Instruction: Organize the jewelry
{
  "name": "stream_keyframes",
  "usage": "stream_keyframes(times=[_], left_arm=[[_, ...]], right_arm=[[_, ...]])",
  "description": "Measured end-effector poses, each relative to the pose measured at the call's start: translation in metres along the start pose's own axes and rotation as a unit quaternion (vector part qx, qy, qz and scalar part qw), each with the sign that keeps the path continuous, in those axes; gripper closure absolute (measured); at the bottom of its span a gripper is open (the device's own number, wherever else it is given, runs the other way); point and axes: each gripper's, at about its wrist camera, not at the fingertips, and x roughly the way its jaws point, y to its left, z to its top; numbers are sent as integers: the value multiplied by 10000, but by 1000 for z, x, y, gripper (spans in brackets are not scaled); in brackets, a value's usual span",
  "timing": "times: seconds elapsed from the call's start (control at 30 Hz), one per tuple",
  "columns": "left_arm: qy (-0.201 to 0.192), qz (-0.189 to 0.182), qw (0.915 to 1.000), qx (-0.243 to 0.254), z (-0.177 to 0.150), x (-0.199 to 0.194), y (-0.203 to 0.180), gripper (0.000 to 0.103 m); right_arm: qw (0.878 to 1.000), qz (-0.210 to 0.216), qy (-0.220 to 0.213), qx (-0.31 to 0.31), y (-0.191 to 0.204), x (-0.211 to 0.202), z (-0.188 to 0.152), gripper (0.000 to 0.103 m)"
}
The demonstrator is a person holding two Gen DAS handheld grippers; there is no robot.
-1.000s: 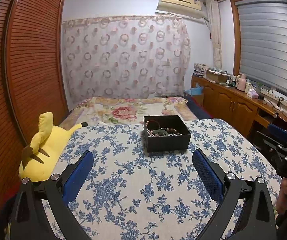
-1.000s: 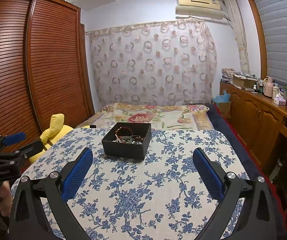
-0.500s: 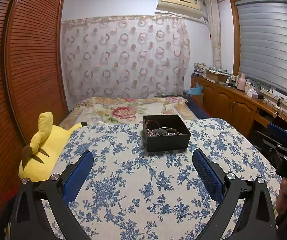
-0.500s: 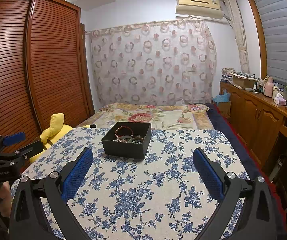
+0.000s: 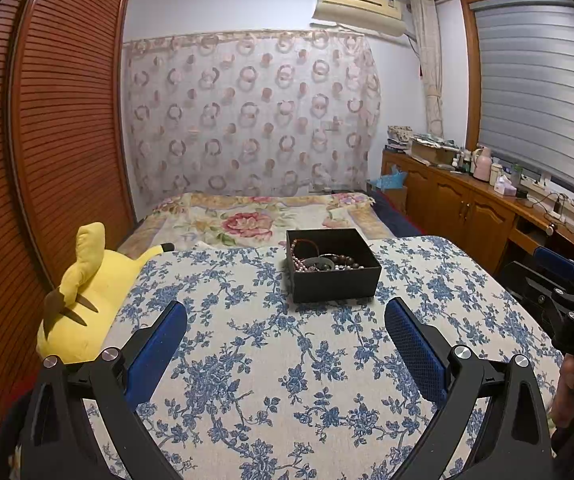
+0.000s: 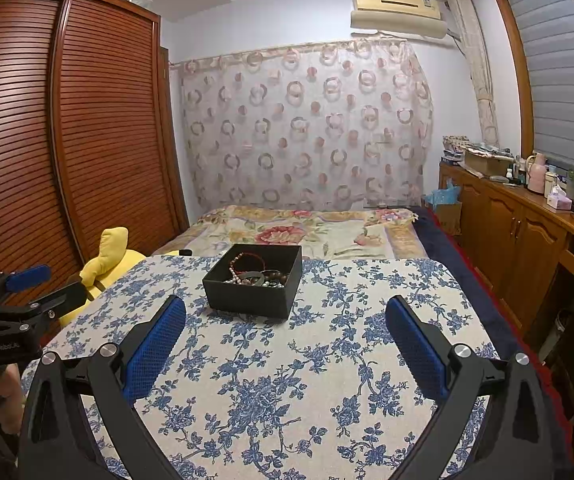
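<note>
An open black box [image 5: 333,266] stands on the far half of a table with a blue-flowered cloth [image 5: 271,360]. It holds several bead bracelets and a pearl string [image 5: 319,262]. It also shows in the right wrist view [image 6: 253,280]. My left gripper [image 5: 286,322] is open and empty, above the cloth just short of the box. My right gripper [image 6: 285,318] is open and empty, likewise short of the box and to its right. Each gripper shows at the edge of the other's view.
A yellow plush toy [image 5: 83,300] lies at the table's left edge. A bed with a flowered cover [image 5: 247,220] lies behind the table. A slatted wooden wardrobe [image 5: 47,140] stands on the left, a cluttered wooden sideboard [image 5: 487,216] on the right.
Almost nothing has moved. Both grippers stay open in about the same place, with only a slight drift of the views.
</note>
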Motion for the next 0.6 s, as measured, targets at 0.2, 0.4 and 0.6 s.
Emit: stream_keyframes(times=[0.2,0.4,0.6], left_arm=[[-4,3,10000,2,0,0,0,7],[9,14,10000,12,0,0,0,7],[-2,26,10000,17,-1,0,0,7]], right_arm=[[10000,2,1,7,0,0,0,2],[10000,-3,-4,0,-1,0,-1,2],[10000,-7,1,7,-1,0,-1,2]])
